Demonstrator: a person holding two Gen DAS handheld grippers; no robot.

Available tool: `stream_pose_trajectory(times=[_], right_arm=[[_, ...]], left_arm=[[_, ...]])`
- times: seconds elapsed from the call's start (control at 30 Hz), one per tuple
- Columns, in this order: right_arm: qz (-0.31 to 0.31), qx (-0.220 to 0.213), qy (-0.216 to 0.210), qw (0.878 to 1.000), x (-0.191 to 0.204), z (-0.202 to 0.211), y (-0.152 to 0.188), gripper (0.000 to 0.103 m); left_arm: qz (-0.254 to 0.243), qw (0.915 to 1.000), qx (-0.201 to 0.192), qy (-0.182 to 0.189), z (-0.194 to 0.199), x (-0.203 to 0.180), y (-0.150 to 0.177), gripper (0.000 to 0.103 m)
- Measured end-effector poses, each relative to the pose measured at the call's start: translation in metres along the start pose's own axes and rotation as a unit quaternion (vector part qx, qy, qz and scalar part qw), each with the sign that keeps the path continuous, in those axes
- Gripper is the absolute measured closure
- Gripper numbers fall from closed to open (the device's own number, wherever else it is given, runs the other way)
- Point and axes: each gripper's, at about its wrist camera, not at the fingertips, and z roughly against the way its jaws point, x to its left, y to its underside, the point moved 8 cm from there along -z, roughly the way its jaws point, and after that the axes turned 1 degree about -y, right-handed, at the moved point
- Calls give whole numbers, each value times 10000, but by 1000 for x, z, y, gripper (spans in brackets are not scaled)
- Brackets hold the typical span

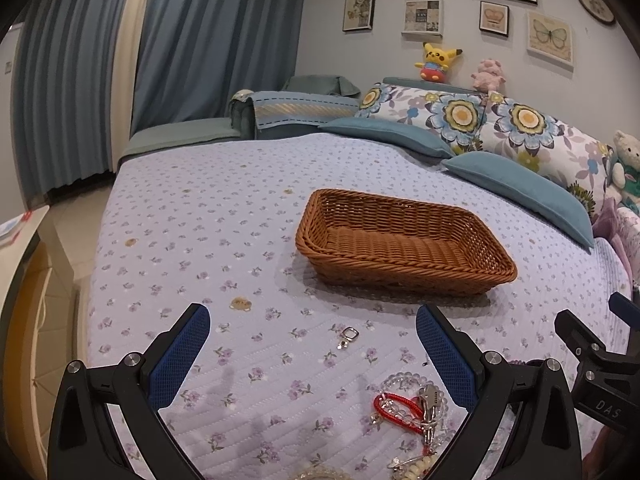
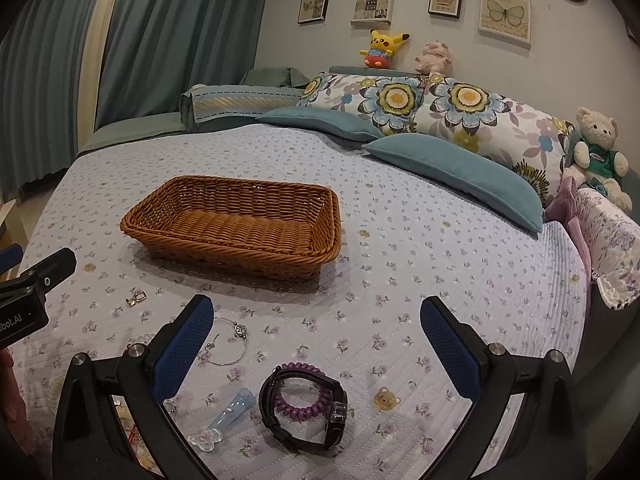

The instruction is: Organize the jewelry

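An empty brown wicker basket [image 1: 404, 240] [image 2: 236, 224] sits on the floral bedspread. My left gripper [image 1: 312, 328] is open and empty above the bed; near it lie a small silver clasp [image 1: 348, 337], a red cord with keys [image 1: 400, 410] and a clear bead bracelet [image 1: 404, 380]. My right gripper [image 2: 316, 320] is open and empty; below it lie a black watch [image 2: 304, 412] around a purple coil hair tie [image 2: 302, 404], a blue hair clip [image 2: 230, 416], a thin silver bangle [image 2: 230, 340] and the clasp [image 2: 136, 298].
Blue cushions [image 2: 452, 168] and floral pillows [image 2: 460, 108] line the headboard, with plush toys [image 2: 382, 54] above and a teddy bear [image 2: 598, 148] at right. Curtains [image 1: 200, 40] hang at left. The other gripper's body shows at the edge of each view [image 1: 596, 364] [image 2: 32, 292].
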Motion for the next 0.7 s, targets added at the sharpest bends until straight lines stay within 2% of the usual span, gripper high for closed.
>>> stream_pose_trajectory(times=[0.7], right_arm=[[-2,81,-50,10000,1,-5,6,0]], left_arm=[[-19,10000,77,-21,-4,2,2,1]])
